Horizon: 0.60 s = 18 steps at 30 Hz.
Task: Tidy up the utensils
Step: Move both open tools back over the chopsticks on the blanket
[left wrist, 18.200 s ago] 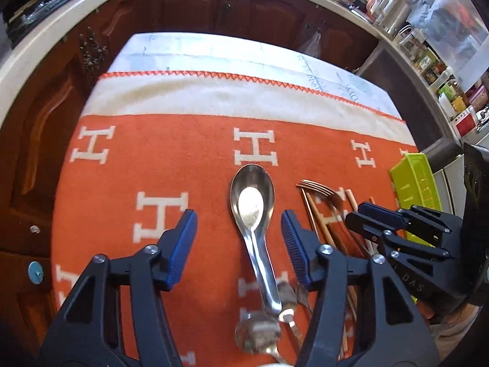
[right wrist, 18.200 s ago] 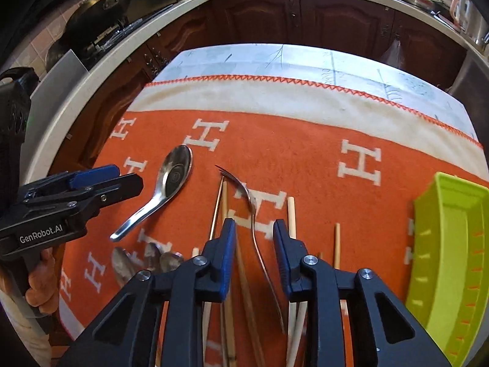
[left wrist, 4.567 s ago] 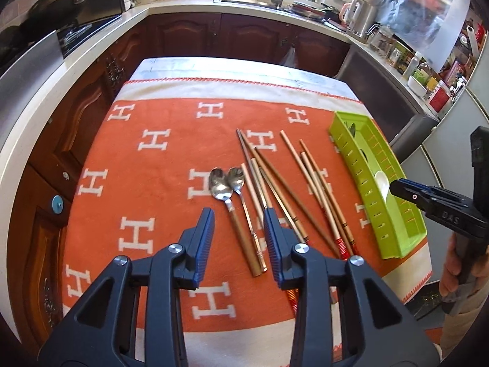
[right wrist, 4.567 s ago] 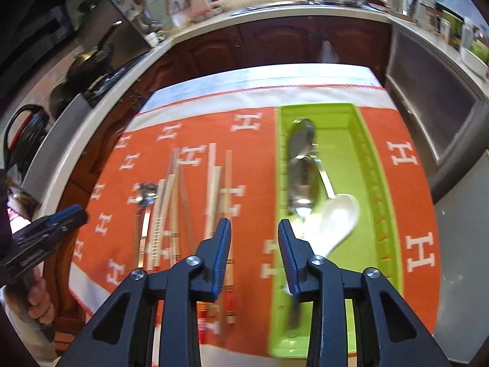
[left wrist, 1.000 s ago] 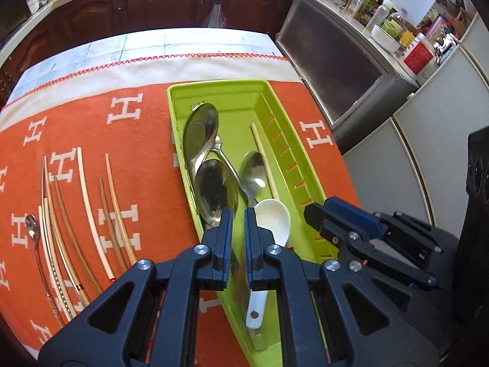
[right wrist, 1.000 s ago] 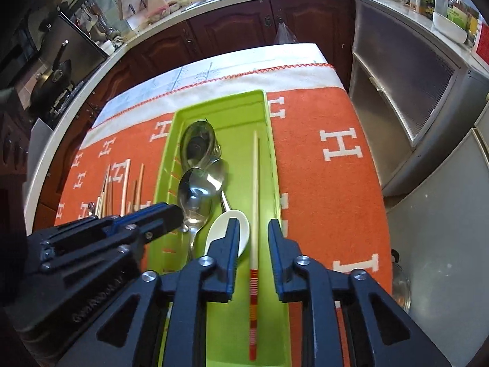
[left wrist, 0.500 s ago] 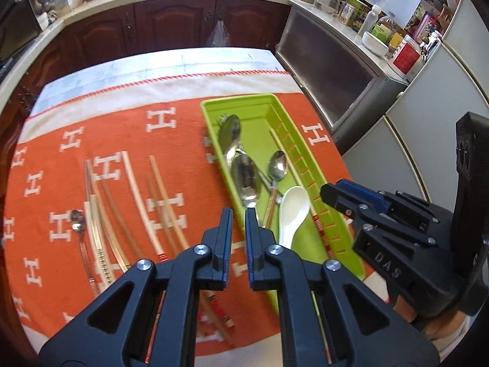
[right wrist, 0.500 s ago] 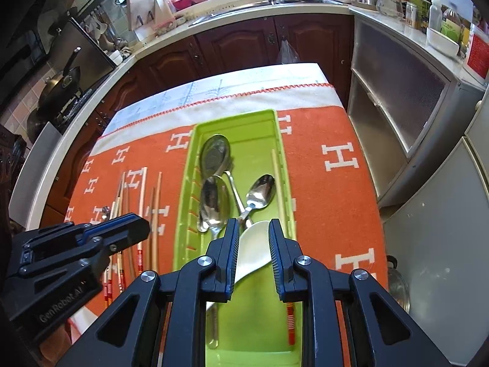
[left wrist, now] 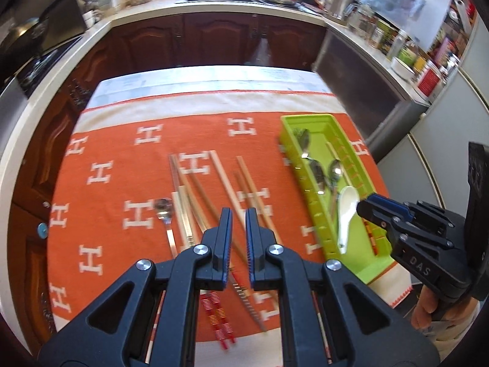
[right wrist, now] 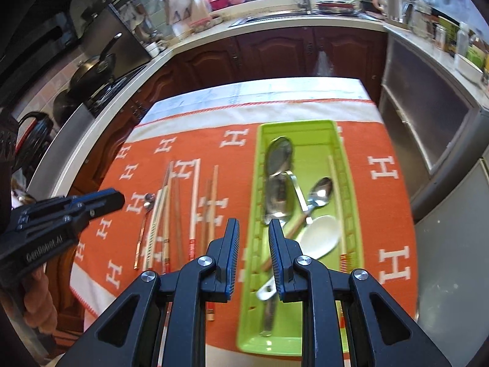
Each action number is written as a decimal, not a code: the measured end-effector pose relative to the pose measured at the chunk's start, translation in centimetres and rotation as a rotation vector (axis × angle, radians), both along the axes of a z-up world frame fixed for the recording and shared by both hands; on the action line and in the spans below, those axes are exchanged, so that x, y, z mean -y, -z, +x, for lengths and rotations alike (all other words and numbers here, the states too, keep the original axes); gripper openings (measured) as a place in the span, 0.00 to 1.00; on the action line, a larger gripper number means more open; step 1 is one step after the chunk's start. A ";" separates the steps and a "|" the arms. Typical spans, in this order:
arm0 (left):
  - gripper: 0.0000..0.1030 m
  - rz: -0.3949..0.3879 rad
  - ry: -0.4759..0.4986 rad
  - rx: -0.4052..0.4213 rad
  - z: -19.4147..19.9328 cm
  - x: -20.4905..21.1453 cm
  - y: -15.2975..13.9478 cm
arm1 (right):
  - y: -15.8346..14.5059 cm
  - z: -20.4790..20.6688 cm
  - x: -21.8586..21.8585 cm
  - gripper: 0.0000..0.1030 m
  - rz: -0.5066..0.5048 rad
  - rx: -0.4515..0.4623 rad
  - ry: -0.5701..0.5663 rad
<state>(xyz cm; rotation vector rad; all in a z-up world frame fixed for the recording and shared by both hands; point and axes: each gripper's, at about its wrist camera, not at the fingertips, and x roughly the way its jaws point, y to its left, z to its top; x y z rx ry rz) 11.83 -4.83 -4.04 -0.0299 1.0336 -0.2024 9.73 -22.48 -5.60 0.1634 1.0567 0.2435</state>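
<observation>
A lime green tray [right wrist: 305, 127] [left wrist: 307, 118] lies on the right of the orange cloth [left wrist: 128, 159]. It holds a white spoon [right wrist: 321, 238] [left wrist: 347, 211], three metal spoons [right wrist: 278, 153] and one chopstick [right wrist: 336, 198]. Several chopsticks [left wrist: 226, 183] [right wrist: 195, 202] and a small spoon [left wrist: 163, 206] lie loose on the cloth left of the tray. My left gripper [left wrist: 237, 214] hangs above the loose chopsticks, shut and empty. My right gripper [right wrist: 252, 224] hovers over the tray's near left wall, its jaws a little apart with nothing between them.
The cloth-covered table ends close in front of me. Dark wood cabinets and a pale counter with a sink [right wrist: 275, 15] wrap around behind. A stove with a pan [right wrist: 94, 70] is on the left, steel appliance fronts [right wrist: 428, 122] on the right. A hand [left wrist: 428, 309] holds the right gripper.
Both grippers have risen and drawn back from the tray. The left one has swung leftward, from over the tray to over the loose chopsticks. Nothing was picked up.
</observation>
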 end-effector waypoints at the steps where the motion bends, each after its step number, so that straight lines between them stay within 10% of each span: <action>1: 0.06 -0.001 -0.016 -0.001 0.0 -0.9 0.0 | 0.0 -0.1 -0.7 0.19 0.002 -0.003 -0.014; 18: 0.06 -0.005 -0.058 -0.111 0.8 -5.0 7.6 | 6.7 3.5 -8.2 0.19 0.007 -0.141 -0.138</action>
